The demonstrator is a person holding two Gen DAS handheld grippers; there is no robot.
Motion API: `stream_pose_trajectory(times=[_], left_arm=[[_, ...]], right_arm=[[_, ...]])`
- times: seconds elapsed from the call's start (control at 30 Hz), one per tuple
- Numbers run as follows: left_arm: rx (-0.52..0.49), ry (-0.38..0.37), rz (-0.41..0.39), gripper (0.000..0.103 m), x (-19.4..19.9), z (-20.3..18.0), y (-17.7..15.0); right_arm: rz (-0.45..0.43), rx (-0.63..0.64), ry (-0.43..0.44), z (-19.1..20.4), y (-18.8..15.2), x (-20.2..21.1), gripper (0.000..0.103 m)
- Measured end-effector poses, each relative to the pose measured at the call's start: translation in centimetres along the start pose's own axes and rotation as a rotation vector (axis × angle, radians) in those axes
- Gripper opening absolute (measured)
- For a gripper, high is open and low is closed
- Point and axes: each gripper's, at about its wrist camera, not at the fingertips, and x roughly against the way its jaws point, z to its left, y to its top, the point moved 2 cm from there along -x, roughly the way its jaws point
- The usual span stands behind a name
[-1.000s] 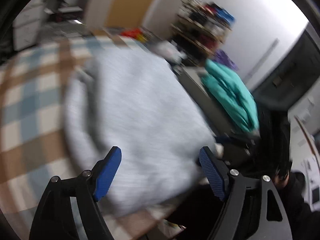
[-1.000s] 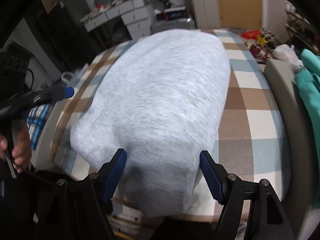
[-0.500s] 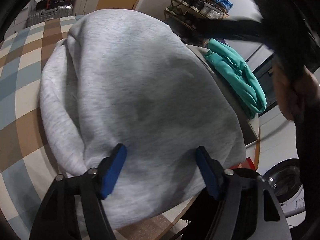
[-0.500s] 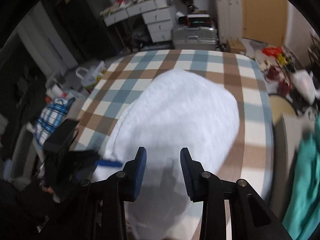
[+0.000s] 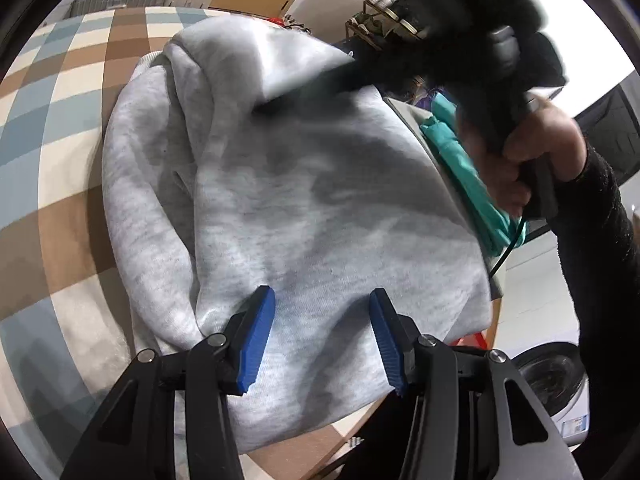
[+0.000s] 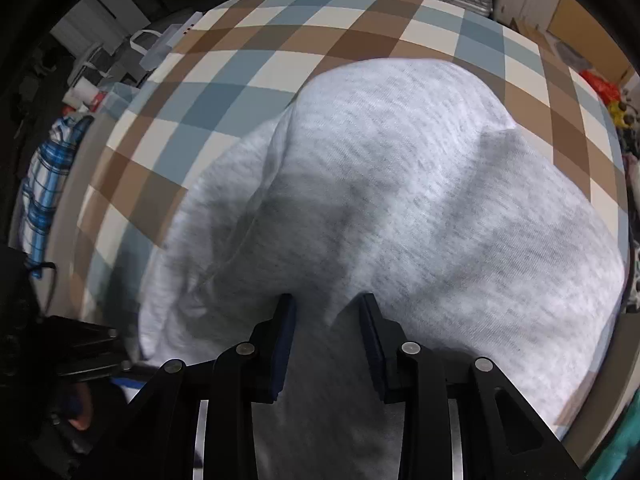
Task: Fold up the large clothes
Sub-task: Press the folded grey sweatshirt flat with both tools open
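Lifted now off the far right of the grey sweatshirt [image 5: 320, 200]: one corner, raised and carried inward where it lay flat a second ago. Right gripper [image 6: 326, 312] swung across, jaws just narrowed, cloth bunched between them, probably pinched, though blur hides the contact. Left gripper [image 5: 322, 300] lowered over the near hem, jaws closing too yet at a middling gap, pads above the fabric, gripping nothing visible. Spread across the checked tablecloth [image 6: 280, 40], teal garment [image 5: 460, 168] just beyond. Looks like a fold beginning.

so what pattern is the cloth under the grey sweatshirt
Checked tablecloth in brown, blue-grey and cream squares; clearest in the right wrist view.
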Motion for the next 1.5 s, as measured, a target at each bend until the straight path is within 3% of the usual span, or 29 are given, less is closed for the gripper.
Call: stream_pose_trajectory(times=[0.03, 0.1, 0.13, 0.23, 0.37, 0.47, 0.57, 0.7, 0.77, 0.83, 0.9, 0.97, 1.17, 1.27, 1.37, 1.43, 1.5], left_arm=[[-0.001, 0.003, 0.0, 0.043, 0.1, 0.2, 0.1], [-0.018, 0.016, 0.001, 0.044, 0.4, 0.0, -0.1], [-0.022, 0.02, 0.001, 0.044, 0.5, -0.1, -0.2], [-0.009, 0.02, 0.0, 0.044, 0.3, -0.2, 0.3], [0.002, 0.043, -0.009, 0.044, -0.6, -0.5, 1.0], [0.006, 0.031, -0.005, 0.044, -0.8, -1.1, 1.4], [0.002, 0.037, -0.005, 0.044, -0.8, -1.5, 1.4], [-0.021, 0.063, -0.007, 0.047, -0.7, -1.7, 1.9], [-0.025, 0.064, -0.006, 0.051, -0.6, -2.0, 2.1], [-0.021, 0.066, -0.007, 0.053, -0.7, -2.3, 2.1], [-0.016, 0.062, -0.013, 0.055, -0.8, -2.5, 2.1], [-0.007, 0.066, -0.016, 0.056, -1.8, -2.5, 1.4], [0.03, 0.02, -0.009, 0.064, -1.9, -2.4, 1.8], [0.009, 0.03, -0.011, 0.071, -2.1, -2.9, 1.7], [-0.04, 0.069, -0.017, 0.073, -2.1, -3.6, 1.8], [-0.042, 0.077, -0.023, 0.073, -2.2, -3.8, 1.8], [-0.035, 0.077, -0.026, 0.073, -2.0, -3.8, 1.9]], right_arm=[[-0.043, 0.015, -0.01, 0.3, 0.5, 1.4, 0.024], [-0.194, -0.002, -0.04, -0.5, 1.6, 4.7, 0.028], [-0.2, -0.029, -0.039, -1.0, 2.2, 4.8, 0.031], [-0.125, -0.043, -0.094, -1.7, 4.1, 2.3, 0.031], [0.003, -0.031, -0.186, -1.7, 5.3, -4.1, 0.031], [0.056, -0.004, -0.253, -1.3, 5.9, -4.5, 0.031], [0.022, 0.005, -0.214, -1.7, 6.0, -1.5, 0.026], [-0.096, -0.043, -0.182, -4.4, 4.2, 4.9, 0.029], [-0.115, -0.094, -0.188, -6.2, 3.1, 6.9, 0.031], [-0.083, -0.144, -0.165, -7.7, 2.1, 6.8, 0.035], [0.021, -0.187, -0.198, -9.3, 0.9, 3.7, 0.036], [-0.021, -0.232, -0.188, -9.7, 0.4, 2.0, 0.037], [-0.148, -0.413, -0.017, -12.1, -0.7, 0.7, 0.037], [-0.199, -0.339, -0.081, -10.3, -1.4, 4.3, 0.037], [-0.271, -0.209, -0.021, -6.4, -3.2, 8.9, 0.037], [-0.285, -0.096, -0.035, -2.5, -5.5, 11.3, 0.038], [-0.26, -0.057, -0.063, -0.1, -7.8, 11.7, 0.048]])
